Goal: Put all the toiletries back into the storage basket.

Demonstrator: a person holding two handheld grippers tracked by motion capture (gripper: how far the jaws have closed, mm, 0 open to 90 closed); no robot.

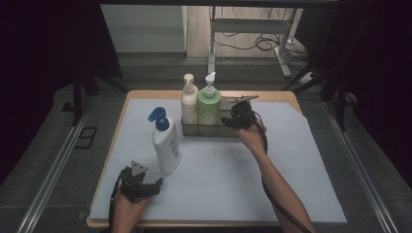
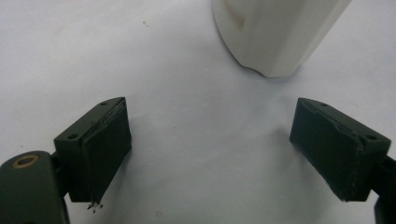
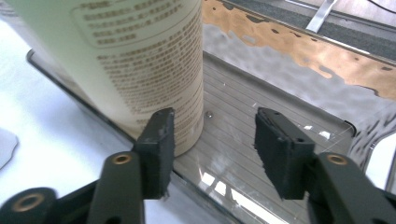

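Note:
A white bottle with a blue pump (image 1: 166,145) stands on the white sheet left of centre, and its base (image 2: 275,32) shows just ahead of my left gripper's jaws. My left gripper (image 1: 154,183) (image 2: 210,114) is open, low over the sheet, holding nothing. A clear tray (image 1: 209,130) at the back holds a white pump bottle (image 1: 189,104) and a green pump bottle (image 1: 209,109). My right gripper (image 1: 227,121) (image 3: 215,121) is open over the tray's empty right part (image 3: 243,88). Its left jaw is close beside the green bottle (image 3: 140,60).
The white sheet (image 1: 291,165) covers most of the wooden table (image 1: 272,95). Dark curtains flank both sides. A metal stand and floor cables (image 1: 265,43) lie beyond the far edge. A cable trails from my right gripper along the forearm (image 1: 279,187).

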